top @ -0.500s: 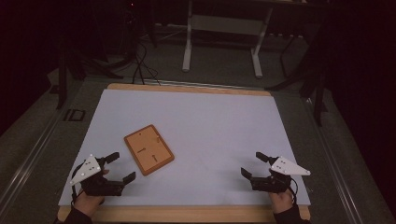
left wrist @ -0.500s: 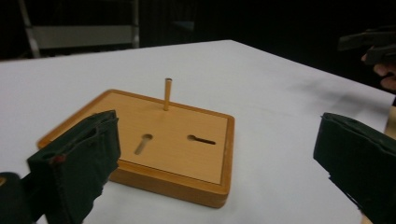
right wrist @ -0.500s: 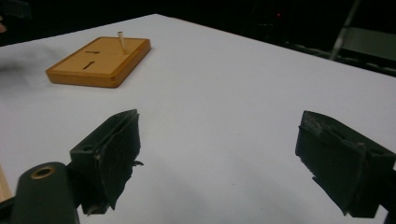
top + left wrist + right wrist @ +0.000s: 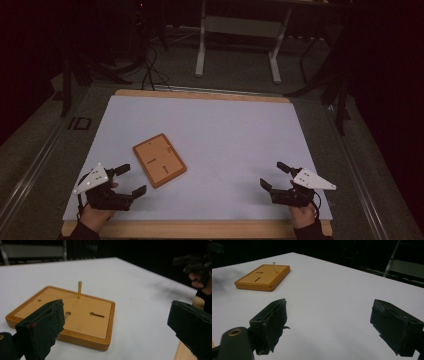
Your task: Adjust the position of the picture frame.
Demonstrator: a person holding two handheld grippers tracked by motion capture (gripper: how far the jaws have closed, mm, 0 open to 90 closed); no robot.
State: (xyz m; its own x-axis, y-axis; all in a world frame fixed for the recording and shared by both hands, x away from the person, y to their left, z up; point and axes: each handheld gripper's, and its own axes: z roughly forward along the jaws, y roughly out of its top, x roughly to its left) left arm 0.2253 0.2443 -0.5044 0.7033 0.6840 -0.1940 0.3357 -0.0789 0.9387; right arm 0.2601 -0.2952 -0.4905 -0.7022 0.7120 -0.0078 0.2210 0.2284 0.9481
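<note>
Left gripper [image 4: 131, 179] sits at the lower left of the high view, low over the white table [image 4: 225, 130]. Its 2 jaws stand wide apart and hold nothing. The wooden board [image 4: 159, 160] lies just up and to the right of them, left of centre in the frame, near but not touching. In the left gripper view the board [image 4: 75, 315] sits straight ahead between the jaws, slightly toward the left one, with bare table between.

The board is a flat rectangle lying at a slant: its long axis runs from upper left to lower right in the high view. 1 thin peg [image 4: 79, 289] stands upright on it, beside 2 slots and a small hole in its face.

Right gripper [image 4: 273, 176] sits at the lower right of the high view, well apart from the board. Its jaws are likewise spread wide and empty. In the right gripper view the board [image 4: 263, 277] appears far off at the upper left, with the peg [image 4: 274, 267] visible on it.

Judgement: the left gripper is clearly nearer and already faces the board. Any reach for board or peg falls to it, moving forward and slightly right.
</note>
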